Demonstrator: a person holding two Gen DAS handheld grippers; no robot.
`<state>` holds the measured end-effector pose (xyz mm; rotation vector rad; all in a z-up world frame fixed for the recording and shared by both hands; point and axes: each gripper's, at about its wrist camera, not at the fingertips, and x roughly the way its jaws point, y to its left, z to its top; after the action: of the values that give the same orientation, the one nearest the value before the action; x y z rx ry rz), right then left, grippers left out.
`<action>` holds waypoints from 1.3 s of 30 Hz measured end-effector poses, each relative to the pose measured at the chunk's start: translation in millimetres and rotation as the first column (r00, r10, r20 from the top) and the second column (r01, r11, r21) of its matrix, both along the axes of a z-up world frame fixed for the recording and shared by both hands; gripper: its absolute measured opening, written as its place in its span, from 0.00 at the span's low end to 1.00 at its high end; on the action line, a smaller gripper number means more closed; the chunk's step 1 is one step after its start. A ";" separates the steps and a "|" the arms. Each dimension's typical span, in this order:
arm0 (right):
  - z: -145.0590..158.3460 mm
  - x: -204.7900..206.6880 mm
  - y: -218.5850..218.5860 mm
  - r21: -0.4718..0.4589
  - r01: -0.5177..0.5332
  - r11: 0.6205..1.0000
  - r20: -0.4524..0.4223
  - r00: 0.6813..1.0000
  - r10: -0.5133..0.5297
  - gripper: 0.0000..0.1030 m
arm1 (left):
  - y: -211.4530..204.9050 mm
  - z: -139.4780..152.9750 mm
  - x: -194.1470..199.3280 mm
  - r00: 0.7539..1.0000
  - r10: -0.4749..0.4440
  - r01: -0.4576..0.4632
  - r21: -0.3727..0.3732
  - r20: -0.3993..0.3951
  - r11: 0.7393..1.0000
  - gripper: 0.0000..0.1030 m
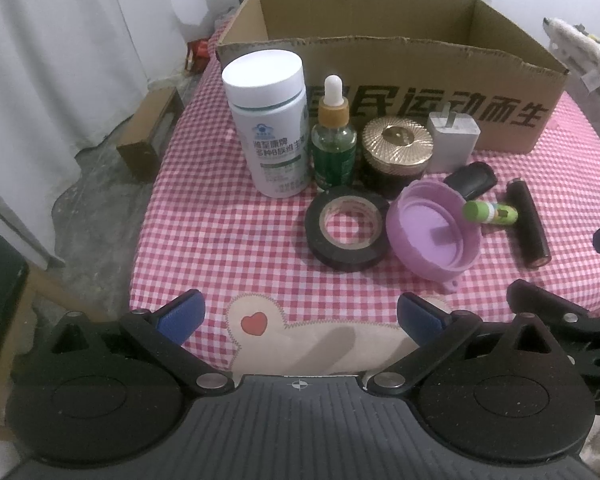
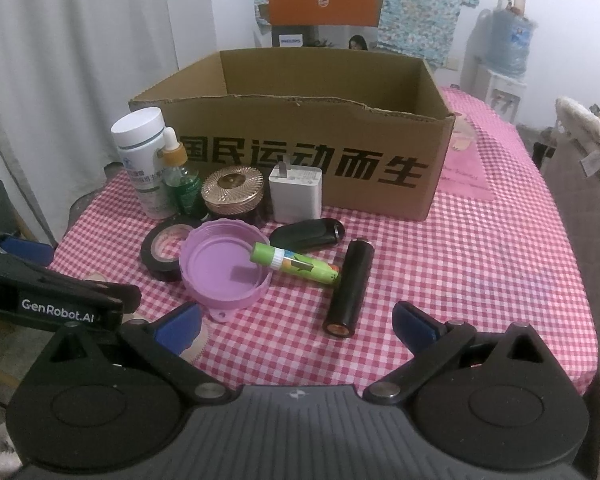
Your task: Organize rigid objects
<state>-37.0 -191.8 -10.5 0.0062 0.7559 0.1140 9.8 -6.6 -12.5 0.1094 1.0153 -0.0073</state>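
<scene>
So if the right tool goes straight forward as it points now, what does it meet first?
Most likely the black cylinder, which lies on the checked cloth just ahead between the open fingers of the right tool. The green glue stick comes next behind it. Depth is hard to judge here.

Red/white check cloth (image 2: 480, 264), purple lid (image 2: 224, 268), blk tape (image 1: 346, 226), brown box (image 2: 300, 136).

Near edge of table (image 1: 220, 240) bare: checked cloth clear ahead of both tools. Beyond it, clutter packed tight: tape roll (image 1: 347, 233) touching purple lid (image 1: 434, 236); glue stick (image 2: 296, 267) leaning on lid rim, its end at black cylinder (image 2: 348, 288). Cardboard box (image 2: 300, 120) behind is open-topped. Cloth right of cylinder free.
</scene>
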 end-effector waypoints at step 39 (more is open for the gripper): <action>-9.6 58.4 -88.2 0.266 0.090 0.960 -0.159 0.986 -0.048 0.55 | -71.2 22.6 27.8 0.845 -0.519 0.534 -0.200 0.128 0.821 0.78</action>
<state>21.5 -280.0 -20.1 0.3064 0.8861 0.1513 37.6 -77.8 10.0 0.1772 0.8811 -0.6268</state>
